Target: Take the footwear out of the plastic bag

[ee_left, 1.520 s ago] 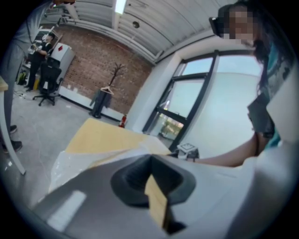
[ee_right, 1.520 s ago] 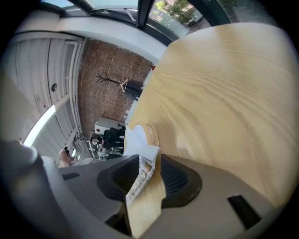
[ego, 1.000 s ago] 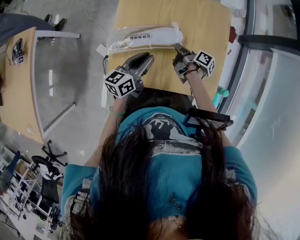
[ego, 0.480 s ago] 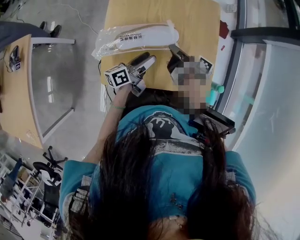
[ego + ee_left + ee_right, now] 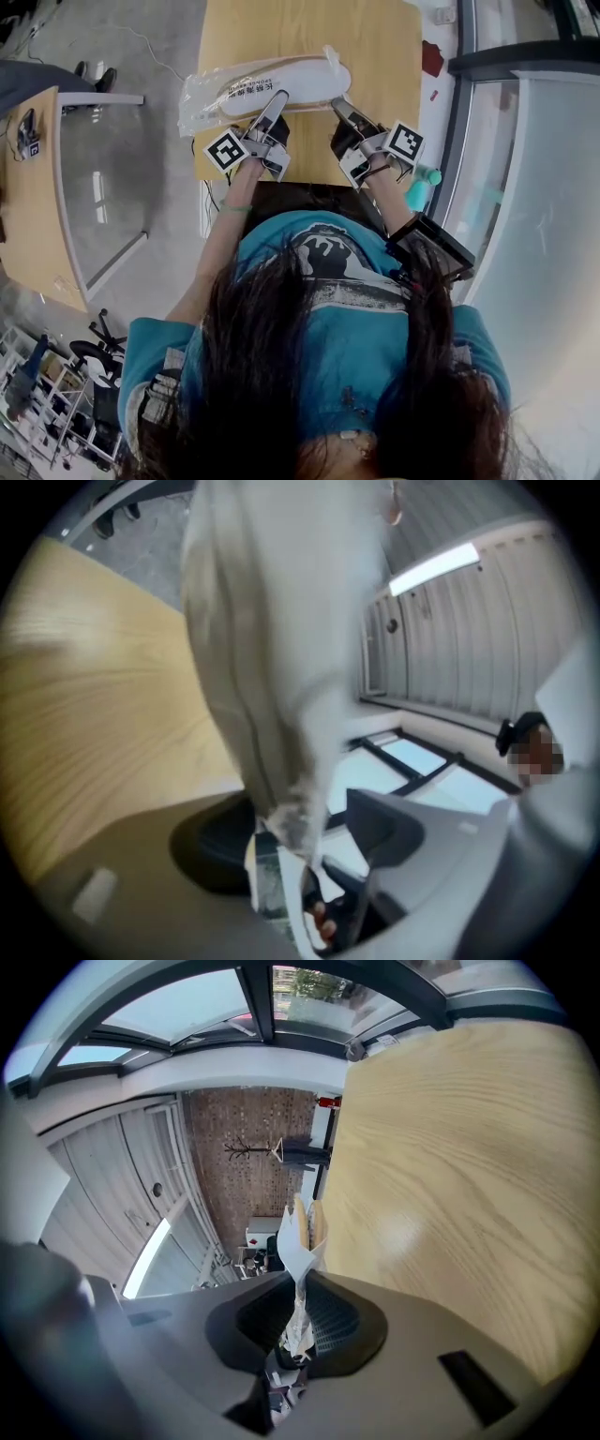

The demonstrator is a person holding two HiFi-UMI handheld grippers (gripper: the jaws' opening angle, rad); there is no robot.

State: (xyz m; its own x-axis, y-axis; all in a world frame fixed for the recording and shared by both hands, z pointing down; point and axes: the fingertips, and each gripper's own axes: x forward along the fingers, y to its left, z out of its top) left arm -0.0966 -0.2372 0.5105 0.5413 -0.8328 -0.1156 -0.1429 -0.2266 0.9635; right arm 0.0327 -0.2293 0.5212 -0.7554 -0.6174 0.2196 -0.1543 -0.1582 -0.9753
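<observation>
Lying across the bench [image 5: 375, 47] at the person's twelve o'clock, the plastic bag [image 5: 202, 94] holds the footwear [image 5: 281, 82] inside. The right claw [image 5: 336, 101] pinches film at its four o'clock, likely anchoring it. The left claw [image 5: 277, 99], jaws just spread wide, straddles its six o'clock edge, probably regripping.

Head view gives me bright, even daylight, with pale glare off the glass panel [image 5: 534, 234] at right. My left gripper view is smeared: the plastic bag [image 5: 272, 667] is a blur, and a ceiling light strip [image 5: 436, 566] burns white. Right gripper view is sharp, with a sheen on the tabletop [image 5: 450, 1176]; both bend and darken at the corners.
</observation>
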